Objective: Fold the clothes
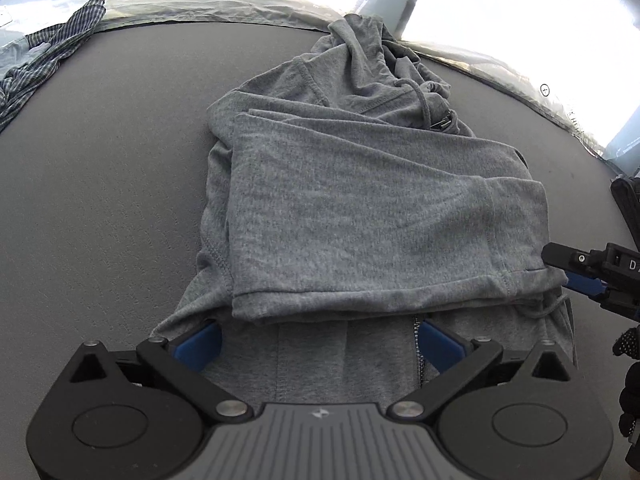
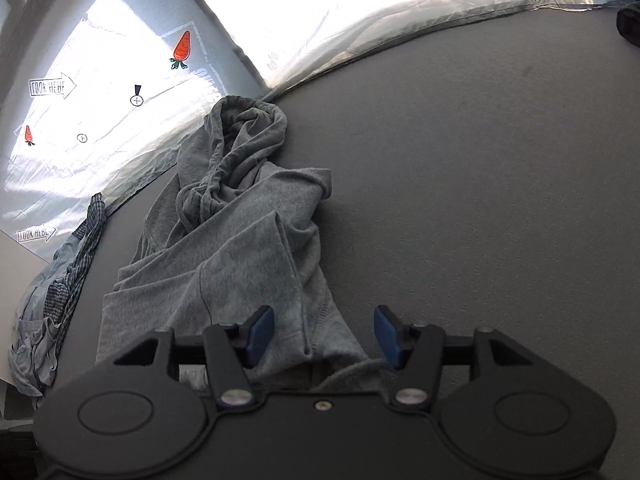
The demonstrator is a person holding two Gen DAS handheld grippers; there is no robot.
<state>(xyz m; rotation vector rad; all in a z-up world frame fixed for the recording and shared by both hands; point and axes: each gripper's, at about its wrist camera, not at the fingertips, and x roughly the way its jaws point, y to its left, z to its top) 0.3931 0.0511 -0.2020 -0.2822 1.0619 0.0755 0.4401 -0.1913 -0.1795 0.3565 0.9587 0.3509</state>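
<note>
- Grey hoodie (image 1: pixel 360 216) lies mid-table (image 1: pixel 100 200), sleeves folded across, hood bunched at the far end.
- Soft, light knit; looks limp and likely to sag or slide when lifted.
- Left gripper (image 1: pixel 318 344) spread wide over the hem, holding nothing.
- Right gripper (image 2: pixel 324 334) parted, cloth between the jaws but unpinched.
- Best hold: both hem corners.
- Striped shirt (image 1: pixel 36 68) waits aside.

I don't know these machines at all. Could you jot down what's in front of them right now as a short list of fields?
Surface: grey table
Main garment: grey hoodie, partly folded, a sleeve laid across its body, hood bunched at the far end
Other clothing: blue checked shirt, crumpled at the table's edge
Left gripper: jaws wide open over the hoodie's near hem, holding nothing
Right gripper: jaws open astride the sleeve's cuff, not pinching it
</note>
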